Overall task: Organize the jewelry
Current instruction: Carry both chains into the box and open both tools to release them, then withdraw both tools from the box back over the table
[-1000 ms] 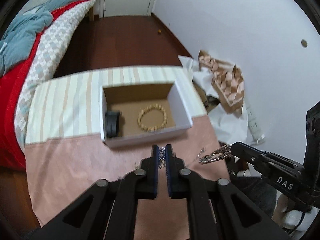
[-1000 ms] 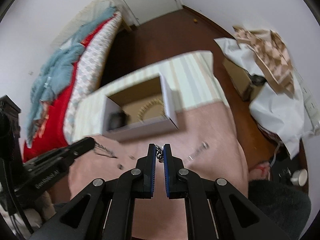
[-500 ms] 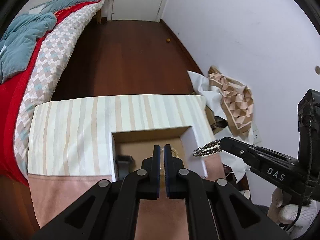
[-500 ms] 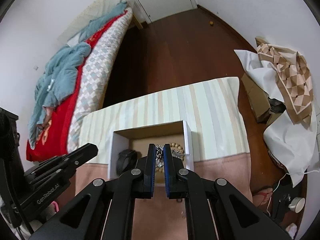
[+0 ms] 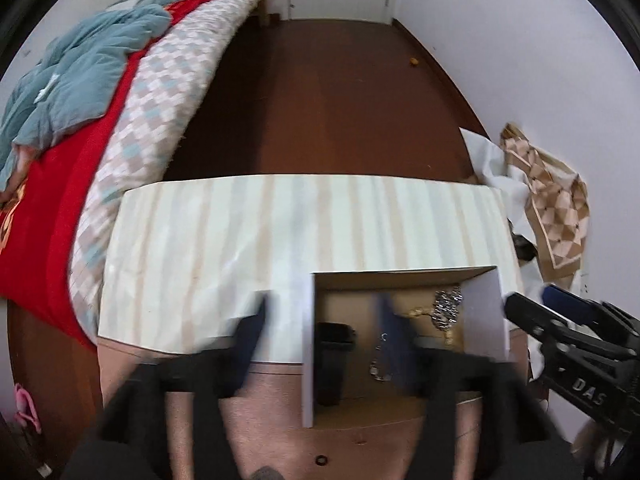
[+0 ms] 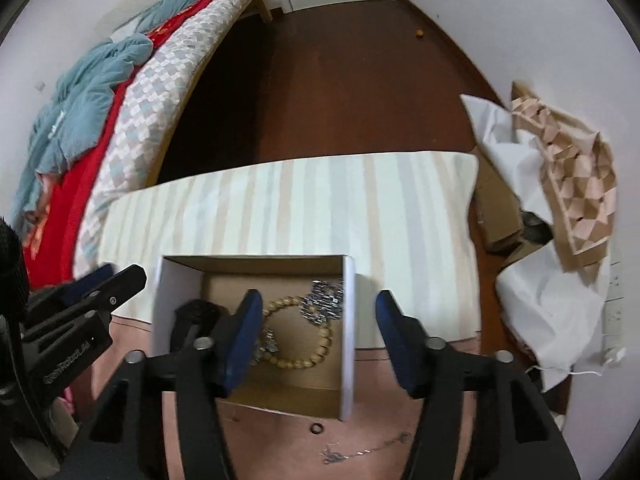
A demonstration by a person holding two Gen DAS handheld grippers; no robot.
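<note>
A white cardboard box [image 6: 349, 320] sits on the table; it also shows in the left wrist view [image 5: 485, 312]. Inside lie a wooden bead bracelet [image 6: 316, 354], a silver chain bracelet [image 6: 324, 304], a black item [image 6: 192, 316] and a small silver piece [image 5: 380, 364]. My right gripper [image 6: 318, 332] is open above the box, empty. My left gripper [image 5: 324, 332] is open and blurred over the box's left wall, empty. A small ring [image 6: 317, 427] and a thin chain [image 6: 360, 450] lie on the pink cloth in front of the box.
The table has a striped cloth [image 6: 300, 208] at the back and a pink cloth [image 6: 280, 440] in front. A bed [image 6: 120, 100] stands on the left. Paper and cardboard clutter [image 6: 560, 168] lies on the floor at the right.
Both grippers have opened over the box. The silver chain bracelet from the right gripper and the small silver piece from the left one now lie inside the box.
</note>
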